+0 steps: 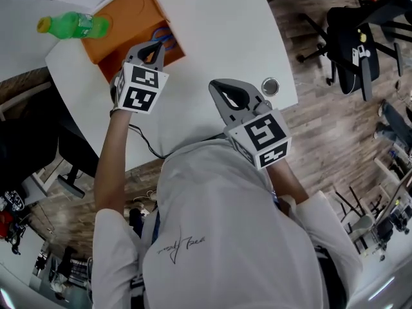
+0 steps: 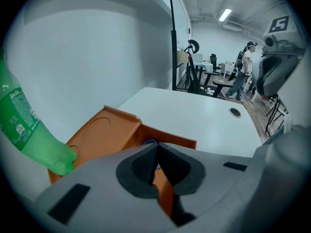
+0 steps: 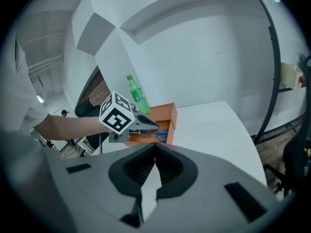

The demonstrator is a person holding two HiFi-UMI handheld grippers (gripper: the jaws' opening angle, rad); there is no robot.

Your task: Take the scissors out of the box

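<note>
white shirt [image 1: 212, 237], nearest the lens, fills the lower head view; a bare left forearm [image 1: 112, 153] reaches out from it toward the white table [image 1: 219, 24].

left gripper [image 1: 156, 46]: from my remote seat i read its fingers as pressed together with nothing between them. its tips are poised over the open orange box [image 1: 122, 18] near the table's far left edge.

blue-handled scissors [image 1: 166, 36]: they lie inside the box's deeper compartment, just beyond those closed tips and slightly to their right in the head view. in the left gripper view one blue loop shows directly past the tips, behind the box's near wall. i cannot tell whether tips and handles touch. in the right gripper view the scissors rest flat on the box floor, just below the left gripper's nose.

right gripper [image 1: 214, 85]: its fingers likewise meet tip to tip and hold nothing. it hangs above bare table, well apart from the box and the scissors.

green bottle [image 1: 74, 26]: it has a yellow cap and stands upright just beside the box's shallow half.

round cable grommet [image 1: 270, 85]: it is set in the table top near the right gripper.
</note>
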